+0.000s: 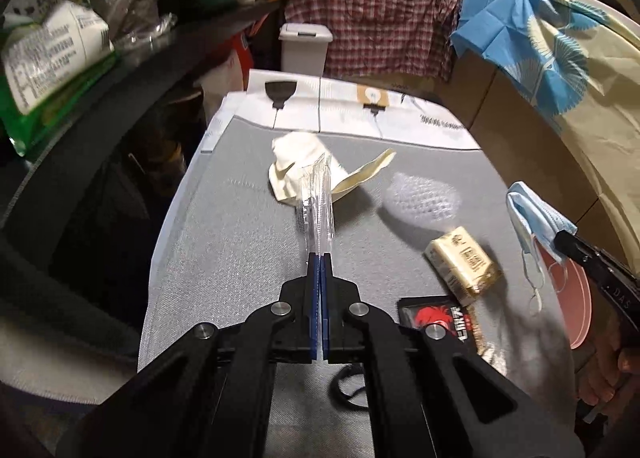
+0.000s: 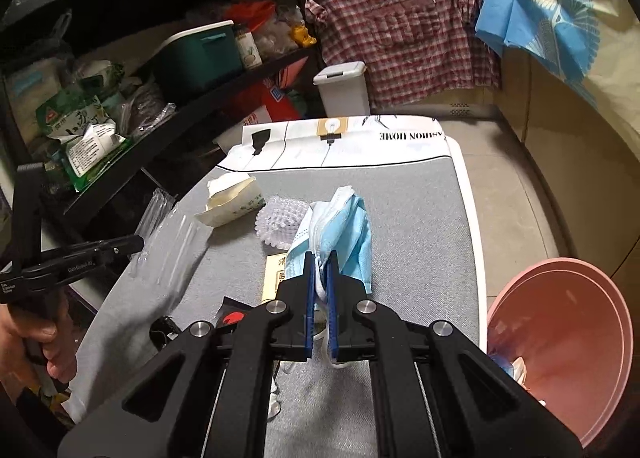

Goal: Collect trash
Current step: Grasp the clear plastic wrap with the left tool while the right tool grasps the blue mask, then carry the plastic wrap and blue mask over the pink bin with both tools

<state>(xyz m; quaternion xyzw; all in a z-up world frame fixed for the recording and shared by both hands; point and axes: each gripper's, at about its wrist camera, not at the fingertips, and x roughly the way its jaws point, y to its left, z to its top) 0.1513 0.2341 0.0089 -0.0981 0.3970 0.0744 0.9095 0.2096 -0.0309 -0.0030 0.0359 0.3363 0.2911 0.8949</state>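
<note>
Left wrist view: my left tool (image 1: 319, 258) is clamped on a clear plastic wrapper (image 1: 316, 197), its blue pads pressed together with the wrapper sticking straight out ahead over the grey counter (image 1: 224, 242). Beyond its tip lies a crumpled cream carton (image 1: 292, 165). To the right of that sits a piece of bubble wrap (image 1: 420, 197), then a gold pack (image 1: 464, 262), and nearer me a black and red packet (image 1: 436, 318). At the far right my right tool (image 1: 568, 242) pinches a blue mask (image 1: 532, 217), which hangs over a pink bin (image 1: 580, 298). A white lidded bin (image 1: 306, 45) stands behind the counter.

Right wrist view: my right tool (image 2: 320, 262) is closed on the mask (image 2: 344, 225), whose white ear loops trail down between the pads. The mask is held up above the counter (image 2: 420, 217), in front of the gold pack (image 2: 276, 274) and bubble wrap (image 2: 280, 221). The carton (image 2: 232, 197) lies further left. The pink bin (image 2: 568, 334) sits low to the right, beside the counter edge. At left my left tool (image 2: 136, 244) holds the wrapper (image 2: 168, 225) near the shelf (image 2: 160, 129).
</note>
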